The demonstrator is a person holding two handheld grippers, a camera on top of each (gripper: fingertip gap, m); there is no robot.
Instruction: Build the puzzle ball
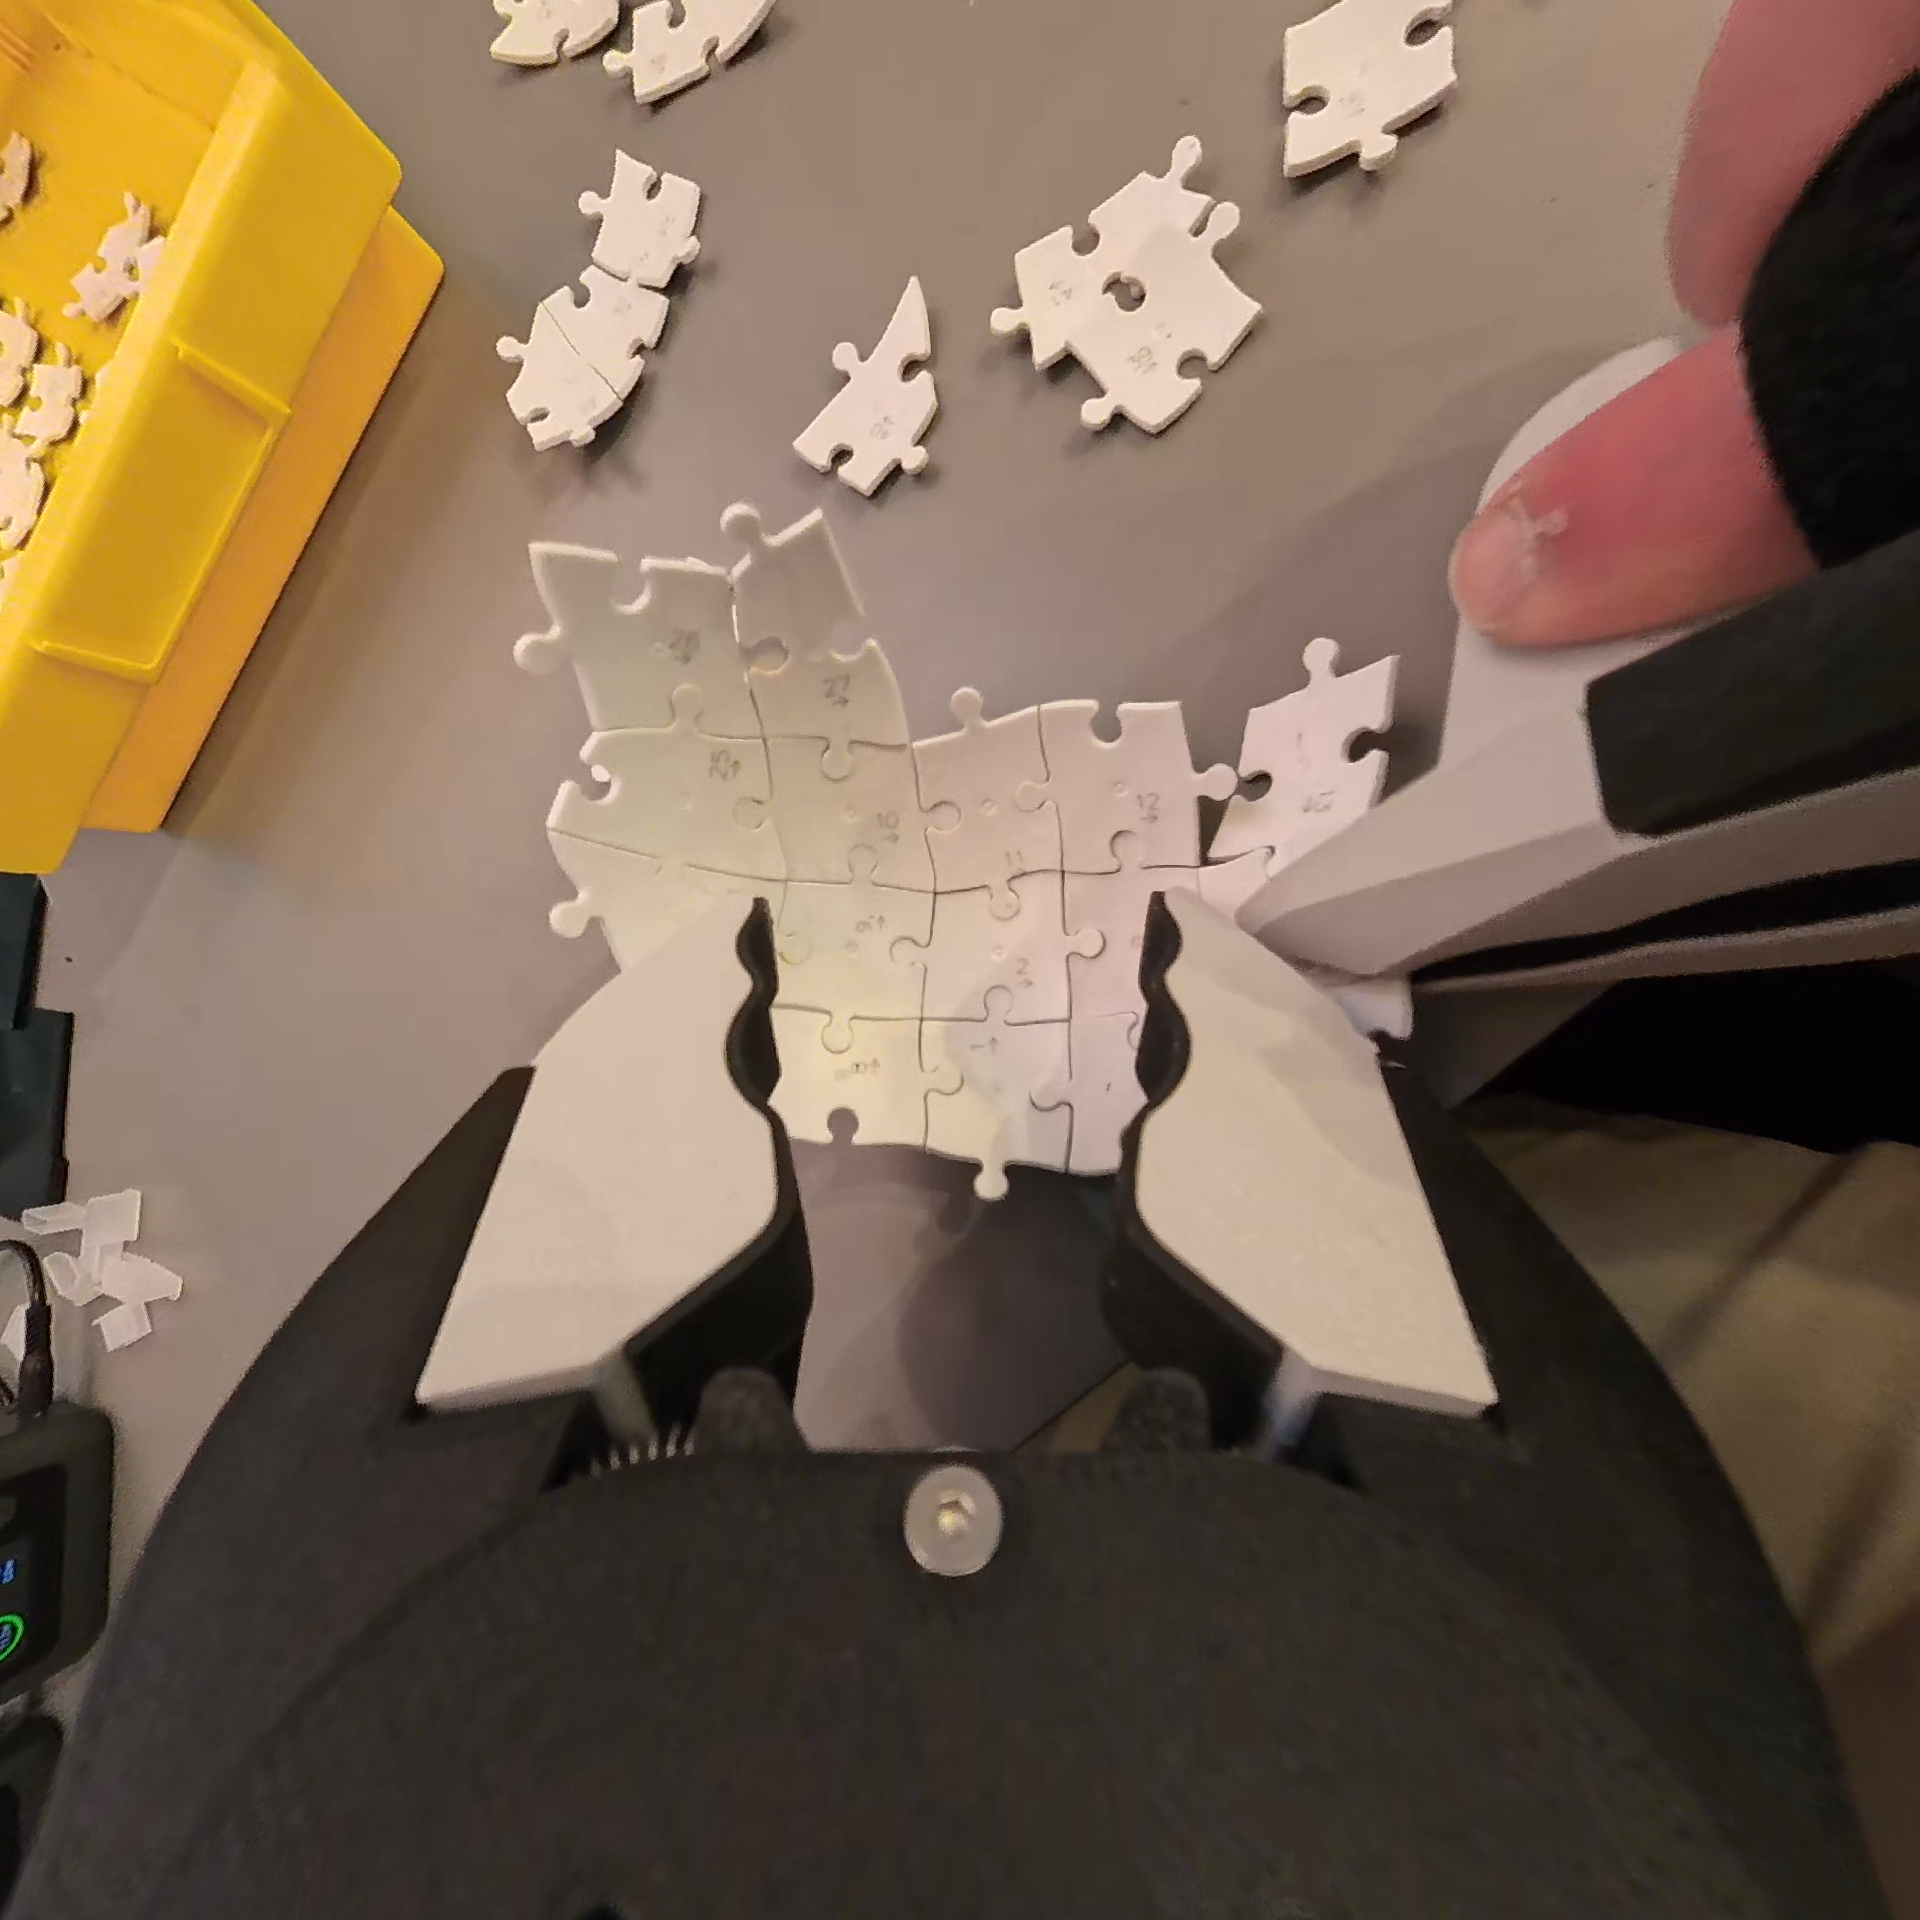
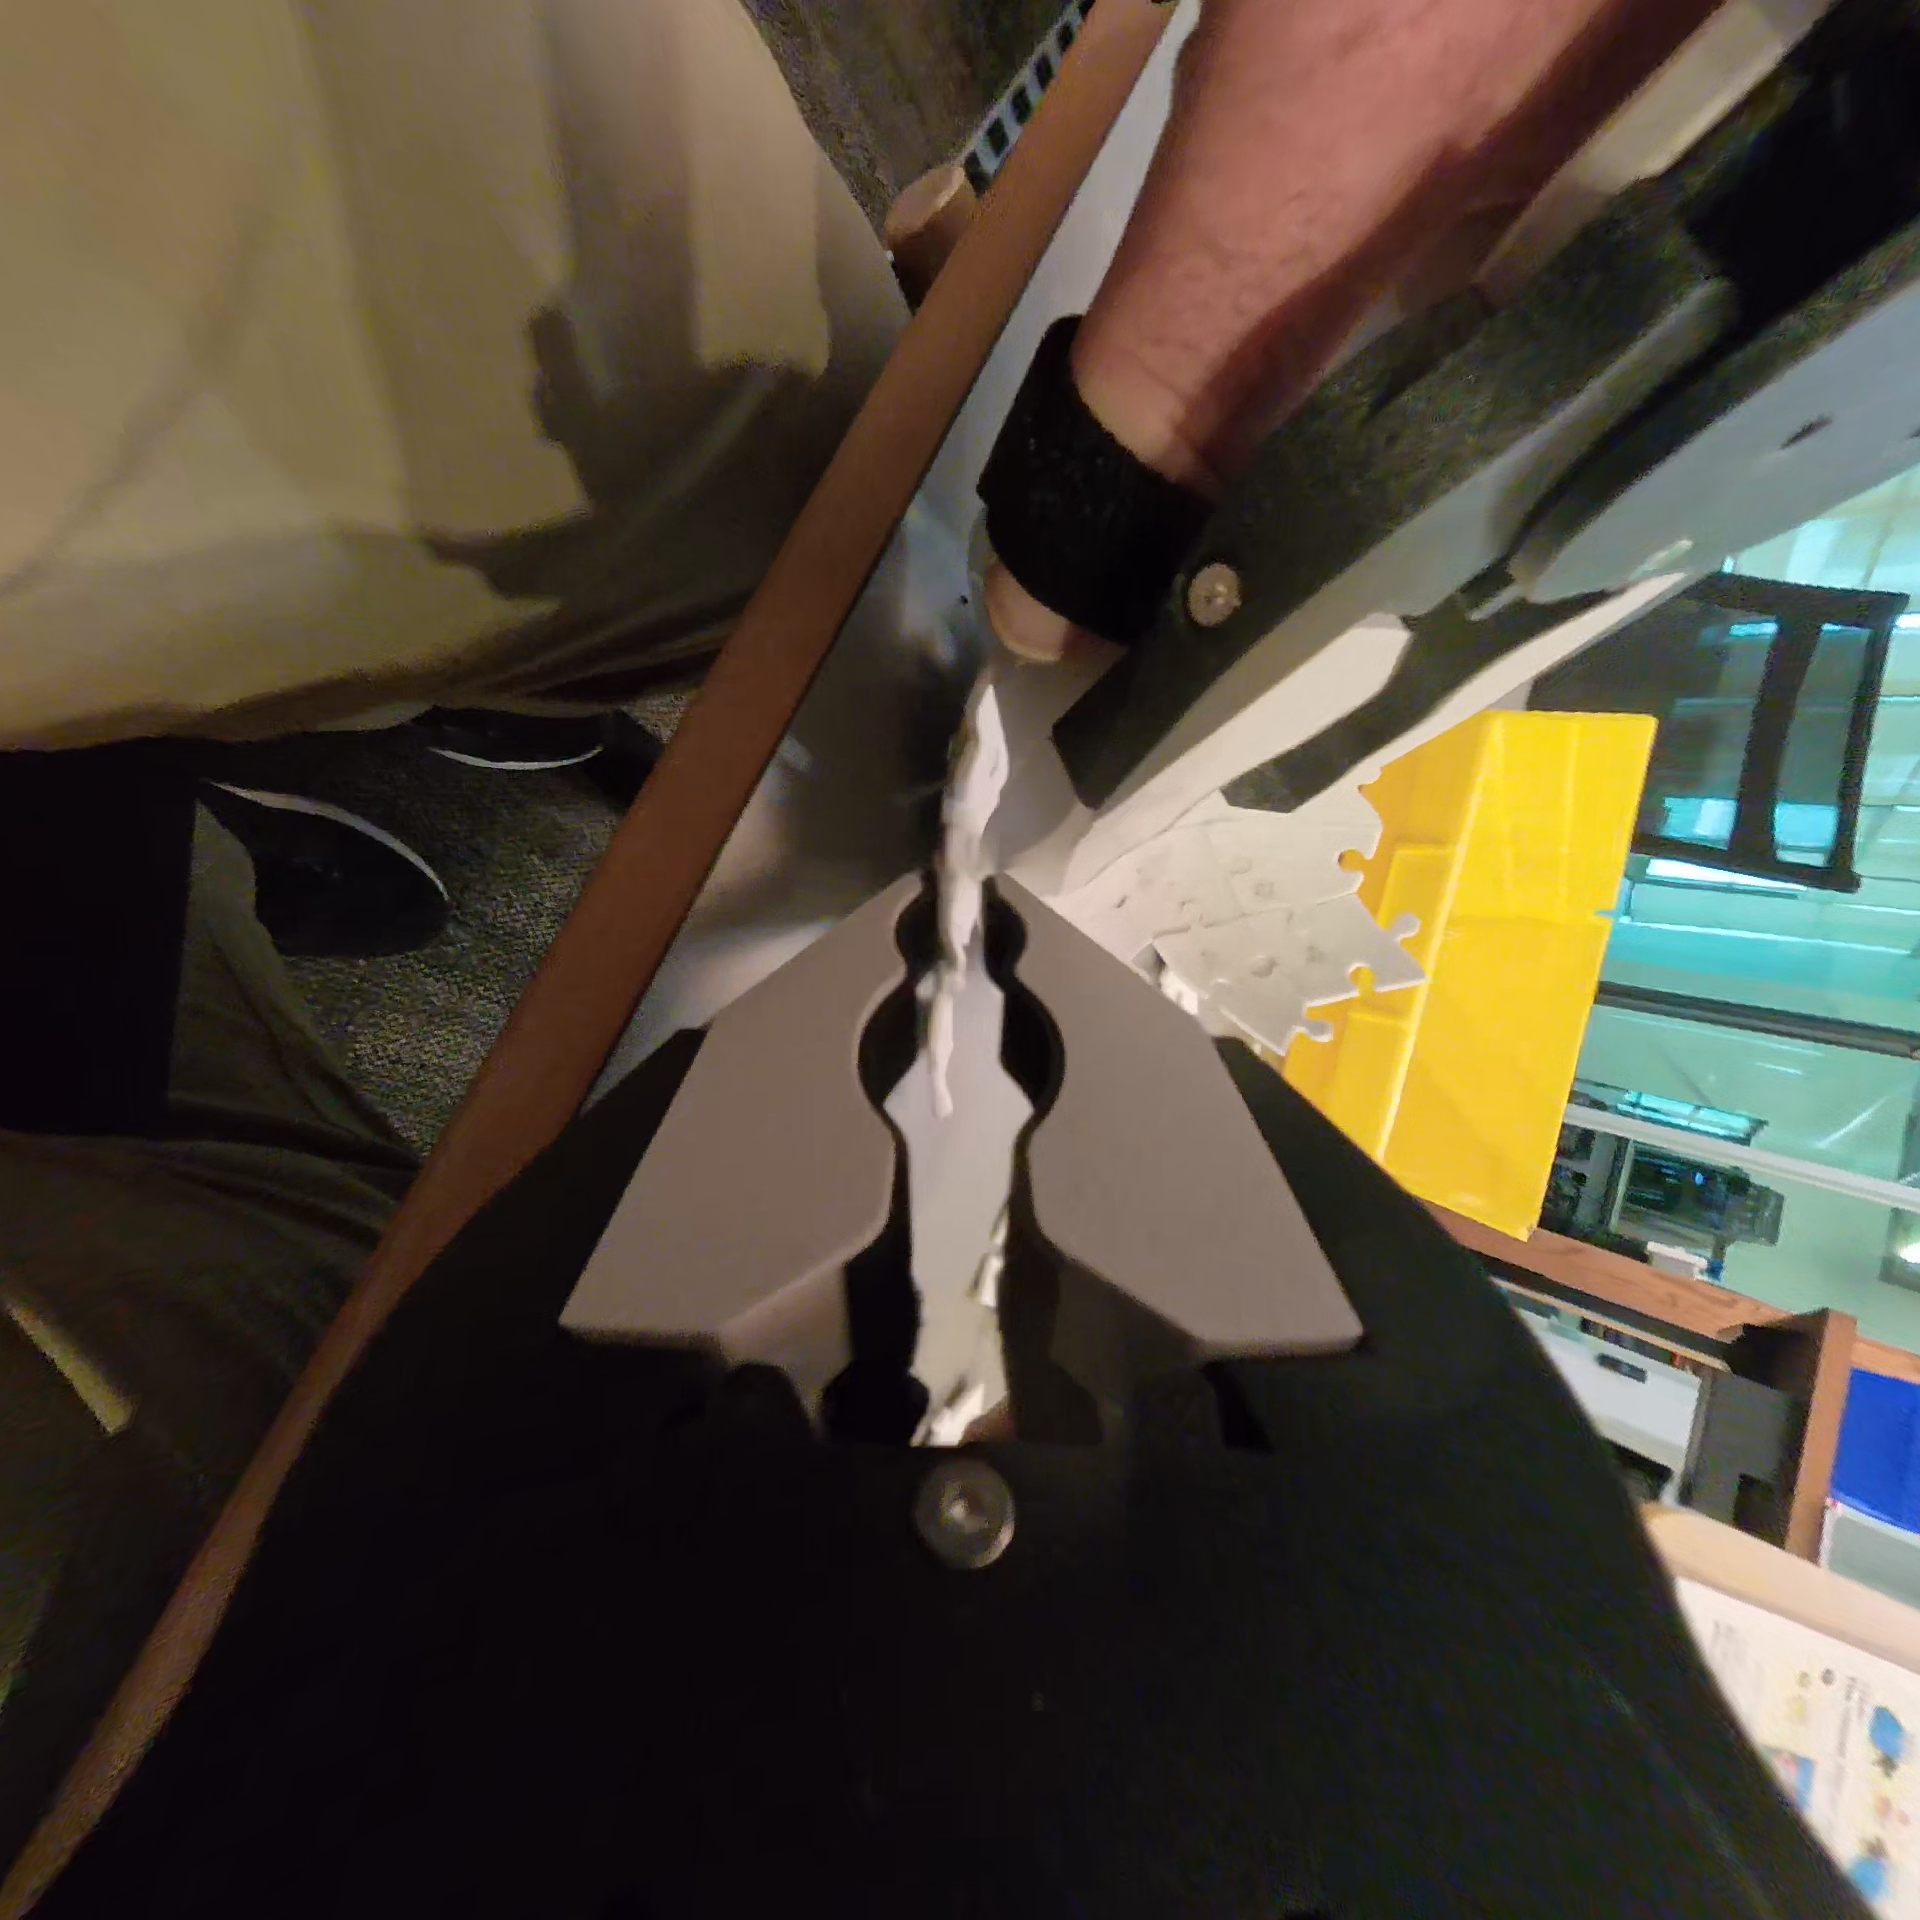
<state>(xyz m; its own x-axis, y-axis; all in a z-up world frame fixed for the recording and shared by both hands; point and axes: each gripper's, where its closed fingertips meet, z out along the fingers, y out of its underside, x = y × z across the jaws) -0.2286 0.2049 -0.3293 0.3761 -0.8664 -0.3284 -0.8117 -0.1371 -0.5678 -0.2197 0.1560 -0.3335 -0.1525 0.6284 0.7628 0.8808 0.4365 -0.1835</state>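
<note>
The partly built puzzle ball is a curved sheet of joined white pieces [image 1: 883, 831], held a little above the grey table [image 1: 312, 987]. My left gripper [image 1: 961, 914] is open, and its two fingers lie over the sheet's lower part with the sheet behind them. My right gripper [image 1: 1309, 945] comes in from the right and is shut on the sheet's right edge. In the right wrist view that gripper [image 2: 961, 894] pinches the white pieces [image 2: 961, 935] edge-on. More of the sheet [image 2: 1268, 935] fans out to the right.
Loose white pieces lie farther out on the table: a single one [image 1: 873, 395], a joined cluster [image 1: 1127, 301], a pair [image 1: 597, 322], one at the top right [image 1: 1361, 83]. A yellow bin [image 1: 208, 416] with several pieces stands left. The table's brown edge [image 2: 727, 727] runs diagonally.
</note>
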